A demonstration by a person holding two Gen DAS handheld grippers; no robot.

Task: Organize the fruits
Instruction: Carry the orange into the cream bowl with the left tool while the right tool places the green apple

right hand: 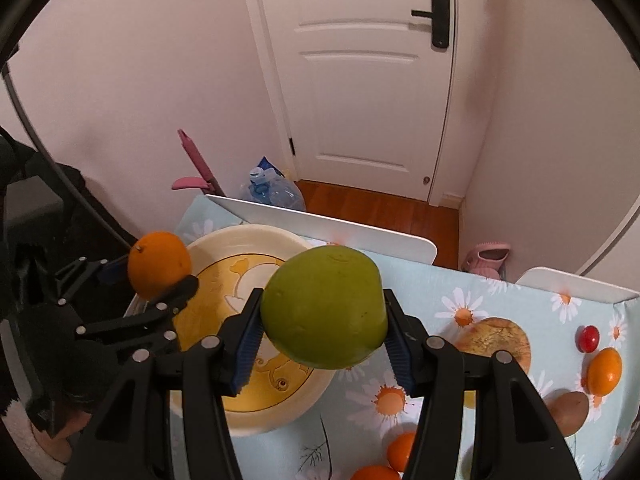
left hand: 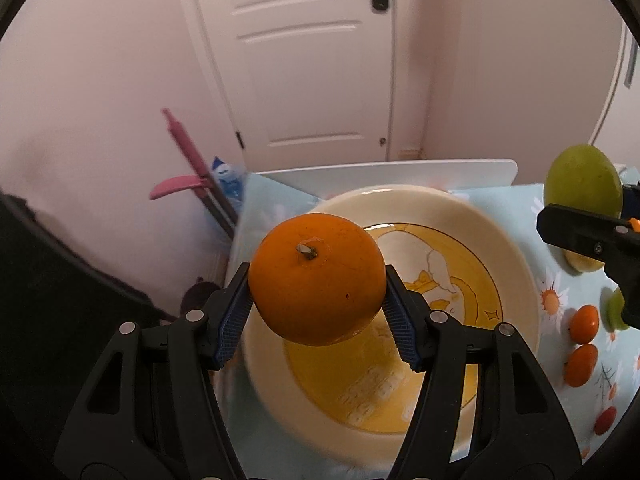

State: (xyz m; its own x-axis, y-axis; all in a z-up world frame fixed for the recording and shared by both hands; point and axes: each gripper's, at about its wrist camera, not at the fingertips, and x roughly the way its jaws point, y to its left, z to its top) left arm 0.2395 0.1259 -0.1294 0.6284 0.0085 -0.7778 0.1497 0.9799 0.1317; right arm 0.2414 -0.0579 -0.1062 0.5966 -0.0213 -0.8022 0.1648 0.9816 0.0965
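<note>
My left gripper (left hand: 318,300) is shut on a big orange (left hand: 316,278), stem up, held above the left part of a cream plate (left hand: 516,276) with a yellow duck picture. The right wrist view shows that same orange (right hand: 158,262) at the plate's (right hand: 256,236) left rim, with the left gripper (right hand: 154,282) under it. My right gripper (right hand: 322,330) is shut on a large green fruit (right hand: 324,306), hanging over the plate's right edge. In the left wrist view the green fruit (left hand: 582,188) and the right gripper's fingers (left hand: 580,234) show at the far right.
Small oranges (left hand: 582,344) lie on the daisy-print tablecloth (right hand: 472,296) right of the plate, with a brownish round fruit (right hand: 498,340), a red one (right hand: 587,339) and another orange (right hand: 605,371). White chair backs (right hand: 332,226) stand behind the table, then a door (right hand: 360,80) and a water jug (right hand: 276,192).
</note>
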